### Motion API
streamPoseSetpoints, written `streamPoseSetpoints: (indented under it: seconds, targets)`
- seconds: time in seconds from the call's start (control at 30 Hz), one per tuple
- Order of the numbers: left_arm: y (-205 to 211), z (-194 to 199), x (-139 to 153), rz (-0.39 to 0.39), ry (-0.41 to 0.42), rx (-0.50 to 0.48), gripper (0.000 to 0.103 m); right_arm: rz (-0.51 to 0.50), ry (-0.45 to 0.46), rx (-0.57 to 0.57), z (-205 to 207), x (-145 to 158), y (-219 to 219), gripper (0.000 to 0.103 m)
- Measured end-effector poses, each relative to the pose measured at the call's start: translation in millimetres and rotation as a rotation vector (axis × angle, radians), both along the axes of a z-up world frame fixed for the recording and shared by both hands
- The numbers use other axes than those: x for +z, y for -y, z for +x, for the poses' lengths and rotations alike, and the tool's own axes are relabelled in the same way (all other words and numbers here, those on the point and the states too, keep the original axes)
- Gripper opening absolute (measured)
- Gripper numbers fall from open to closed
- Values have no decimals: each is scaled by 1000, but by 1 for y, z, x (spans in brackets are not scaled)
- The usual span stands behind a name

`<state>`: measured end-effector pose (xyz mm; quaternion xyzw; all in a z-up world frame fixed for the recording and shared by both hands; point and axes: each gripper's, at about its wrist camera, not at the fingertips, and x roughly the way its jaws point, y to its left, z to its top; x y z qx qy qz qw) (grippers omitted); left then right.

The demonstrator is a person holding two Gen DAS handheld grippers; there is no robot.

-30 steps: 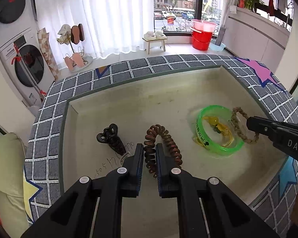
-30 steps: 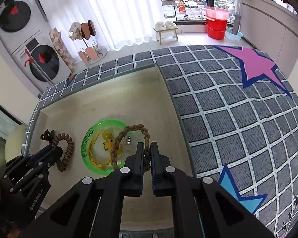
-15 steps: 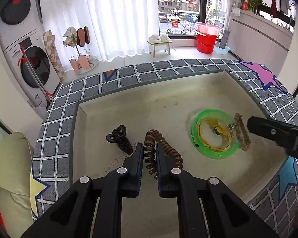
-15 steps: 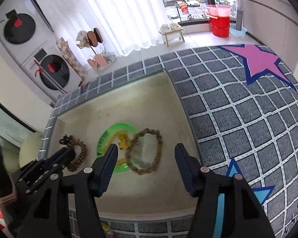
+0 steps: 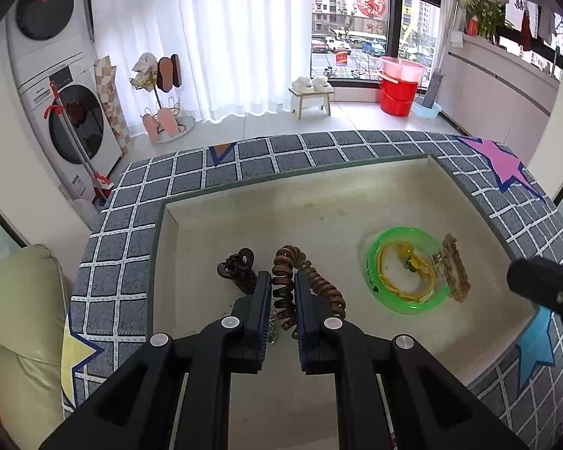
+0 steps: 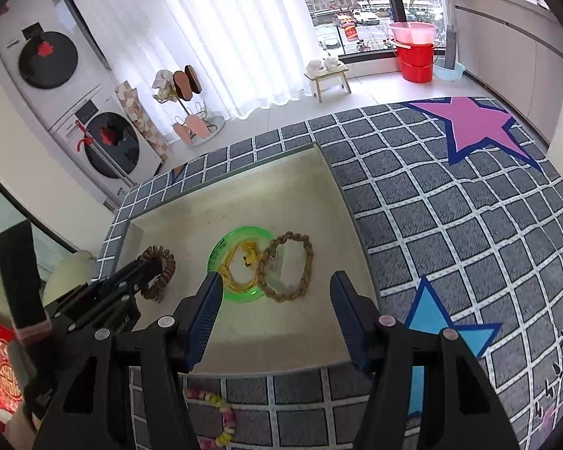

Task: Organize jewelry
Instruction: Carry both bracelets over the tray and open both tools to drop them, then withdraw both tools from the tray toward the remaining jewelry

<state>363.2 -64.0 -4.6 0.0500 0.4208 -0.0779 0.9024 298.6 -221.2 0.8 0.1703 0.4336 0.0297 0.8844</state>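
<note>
Left wrist view: left hand-held gripper [image 5: 283, 292] is pinching the springy coil bracelet [image 5: 304, 281]; light, best held mid-coil.

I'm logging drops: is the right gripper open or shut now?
Open. The right gripper has just been opening; its fingers stand wide apart with nothing between them, and the braided bracelet lies in the tray.

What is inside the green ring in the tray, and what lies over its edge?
Inside the green ring lies a yellow cord bracelet with a small dark charm. The braided brown bracelet overlaps the ring's right edge, covering that part of the rim and a small clear piece beneath.
</note>
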Motion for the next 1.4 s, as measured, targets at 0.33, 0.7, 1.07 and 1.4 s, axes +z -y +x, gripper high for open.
streamPoseSetpoints:
  seconds: [0.33,0.7,1.07,1.4]
  targets:
    - [-7,0,10,-30,63,33,103,14,4,28,-6,4,-7,63]
    - [-15,-15,19,-8,81,49,103,23,96,79,-33,23,-18,103]
    - [-33,-70,32,-16,90,23,103,-6,24,97,-77,23,-23,103]
    - [-52,-128,19,-57,38,-37,103,-69,-71,121,-129,-7,-41,103]
